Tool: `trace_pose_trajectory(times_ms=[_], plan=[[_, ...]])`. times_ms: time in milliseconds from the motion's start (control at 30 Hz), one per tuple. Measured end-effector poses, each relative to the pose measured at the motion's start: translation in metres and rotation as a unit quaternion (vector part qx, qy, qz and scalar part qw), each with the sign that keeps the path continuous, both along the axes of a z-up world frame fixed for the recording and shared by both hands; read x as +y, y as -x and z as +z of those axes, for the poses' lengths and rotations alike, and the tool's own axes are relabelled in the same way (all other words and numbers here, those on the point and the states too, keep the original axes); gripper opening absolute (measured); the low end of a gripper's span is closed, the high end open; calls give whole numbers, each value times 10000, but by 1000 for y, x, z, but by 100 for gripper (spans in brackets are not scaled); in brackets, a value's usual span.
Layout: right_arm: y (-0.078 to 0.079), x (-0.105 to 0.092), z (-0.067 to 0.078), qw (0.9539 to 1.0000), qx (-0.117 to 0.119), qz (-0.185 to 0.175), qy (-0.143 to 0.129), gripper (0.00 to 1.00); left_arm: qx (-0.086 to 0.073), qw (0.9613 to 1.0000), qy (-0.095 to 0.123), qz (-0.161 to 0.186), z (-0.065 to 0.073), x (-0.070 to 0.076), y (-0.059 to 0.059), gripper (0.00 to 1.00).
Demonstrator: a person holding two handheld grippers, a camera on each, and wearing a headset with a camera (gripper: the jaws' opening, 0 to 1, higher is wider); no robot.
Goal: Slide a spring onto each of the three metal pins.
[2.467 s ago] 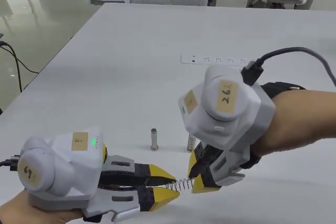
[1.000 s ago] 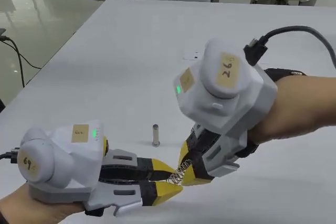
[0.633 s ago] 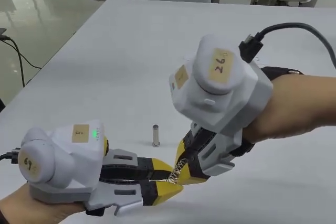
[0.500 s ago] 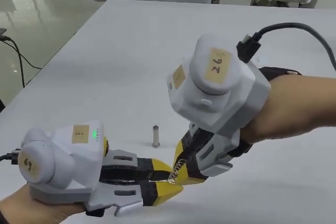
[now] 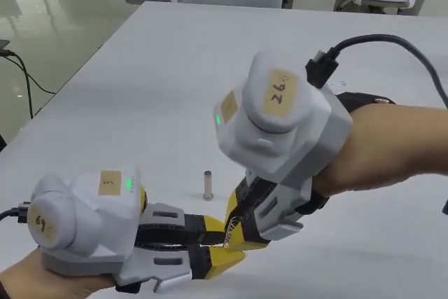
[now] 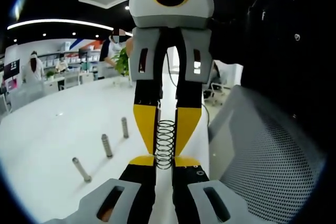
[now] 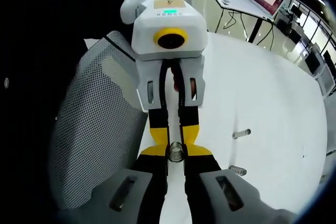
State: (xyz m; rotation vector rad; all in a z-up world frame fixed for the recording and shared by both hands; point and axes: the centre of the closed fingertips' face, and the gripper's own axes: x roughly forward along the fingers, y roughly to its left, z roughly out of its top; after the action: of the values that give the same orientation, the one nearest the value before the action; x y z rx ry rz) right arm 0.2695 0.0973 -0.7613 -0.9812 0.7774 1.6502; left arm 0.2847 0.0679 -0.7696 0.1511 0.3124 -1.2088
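Tip to tip over the white worktop (image 5: 175,68), low and centre in the head view. At lower left, the left gripper (image 5: 222,248), fingers drawn together and pinched on the near end of the spring (image 6: 165,142). From upper right, meeting it nose-on, the right gripper (image 5: 235,232), fingers likewise closed in on the coil's other end. Seen best from the left gripper view: spring dead centre, running straight up the frame, bridged between the two pairs of yellow tips, off the worktop. Much the same from the right gripper view, looking down the coil's round end, squeezed between black-and-yellow fingers at lower centre. In the head view, hardly any coil on show, tucked away between the tips. Over at lower left of the left gripper view, three pins standing in a row on the worktop: near pin (image 6: 81,169), middle pin (image 6: 106,145), far pin (image 6: 125,127), all well apart from the spring, none touched by either gripper. Bare or coil-wrapped, too small to tell. Black cable (image 5: 378,41) arching off the right gripper at upper right of the head view.
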Motion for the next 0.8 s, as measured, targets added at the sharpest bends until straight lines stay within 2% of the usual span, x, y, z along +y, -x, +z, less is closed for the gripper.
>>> trace_pose_trajectory(times_ms=[300, 800], plan=[[-1, 2, 0, 10000, -30, 43, 36, 8, 43, 10000, 26, 56, 0, 2, -1, 3], [-10, 3, -1, 9999, -98, 62, 73, 8, 203, 9993, 114, 294, -4, 11, -4, 16]])
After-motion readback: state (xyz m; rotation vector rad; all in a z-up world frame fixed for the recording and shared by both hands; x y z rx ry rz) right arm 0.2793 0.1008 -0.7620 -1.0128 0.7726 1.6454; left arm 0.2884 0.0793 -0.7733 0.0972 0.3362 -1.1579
